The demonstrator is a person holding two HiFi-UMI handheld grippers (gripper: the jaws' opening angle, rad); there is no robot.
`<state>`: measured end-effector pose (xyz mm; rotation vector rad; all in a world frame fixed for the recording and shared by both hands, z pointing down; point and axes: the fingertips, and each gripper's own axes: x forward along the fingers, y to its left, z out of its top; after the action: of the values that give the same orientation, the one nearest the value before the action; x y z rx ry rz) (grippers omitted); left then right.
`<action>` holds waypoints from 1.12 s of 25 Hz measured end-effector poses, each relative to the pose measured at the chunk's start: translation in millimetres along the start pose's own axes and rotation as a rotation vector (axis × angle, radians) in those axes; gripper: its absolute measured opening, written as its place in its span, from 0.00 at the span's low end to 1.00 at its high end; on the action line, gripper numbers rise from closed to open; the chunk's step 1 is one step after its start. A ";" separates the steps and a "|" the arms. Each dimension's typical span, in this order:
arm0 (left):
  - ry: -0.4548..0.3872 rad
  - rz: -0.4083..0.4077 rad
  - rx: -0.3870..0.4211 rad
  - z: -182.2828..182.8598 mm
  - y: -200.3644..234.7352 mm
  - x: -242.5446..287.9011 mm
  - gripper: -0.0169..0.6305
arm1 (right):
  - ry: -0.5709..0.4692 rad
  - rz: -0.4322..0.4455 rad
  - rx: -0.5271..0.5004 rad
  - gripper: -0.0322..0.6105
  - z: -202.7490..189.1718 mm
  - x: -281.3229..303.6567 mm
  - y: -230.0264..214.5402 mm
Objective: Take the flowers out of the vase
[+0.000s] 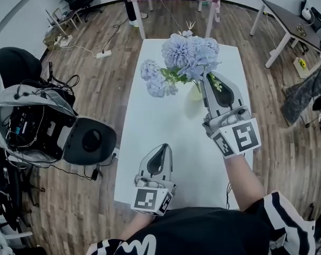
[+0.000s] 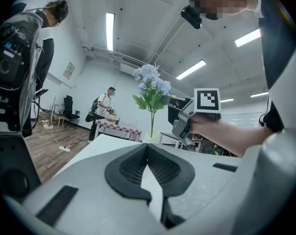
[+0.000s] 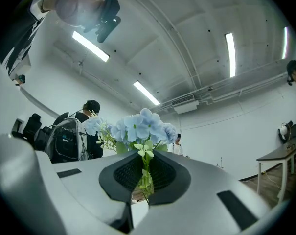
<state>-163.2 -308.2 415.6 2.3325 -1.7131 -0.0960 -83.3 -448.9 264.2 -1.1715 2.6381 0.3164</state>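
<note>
Pale-blue flowers (image 1: 189,54): a bunch of ruffled hydrangea-like heads with broad green leaves on thin green stems. It stands over the far half of the table, and the stems run down into the vase.
Vase (image 1: 196,93): small, pale yellow-green and translucent-looking. It sits directly under the blooms on the long white matte table (image 1: 149,116).
Right gripper (image 1: 207,78): a grey and white shell with black ribbed pads. The jaws are closed on the green stems, below the flower heads and just above the vase mouth.
Left gripper (image 1: 162,147): the same build, with its pads meeting on nothing. It hangs low over the near end of the table, well apart from the vase.
Step in hand: probably the pull-out itself. The grip is made, but the stems are not yet clear of the rim.
Next move: likely a straight lift along the line of the stems until their ends leave the mouth. Nobody holds the vase and it looks light, so it may ride up or tip.
Textures: the petals look papery and soft, the stems look wiry and slim, and the pads are gridded for grip.
</note>
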 end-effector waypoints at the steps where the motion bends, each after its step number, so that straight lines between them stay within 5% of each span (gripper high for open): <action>1: -0.002 -0.001 0.001 0.9 -0.3 -2.5 0.03 | -0.003 0.000 0.002 0.09 2.4 -1.2 1.9; 28: -0.045 0.022 0.023 4.5 -25.7 -17.6 0.03 | -0.101 0.036 0.052 0.09 46.5 -22.2 9.9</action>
<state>-145.6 -285.0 403.6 2.3448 -1.7695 -0.1264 -70.3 -413.4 227.7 -1.0639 2.5665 0.3040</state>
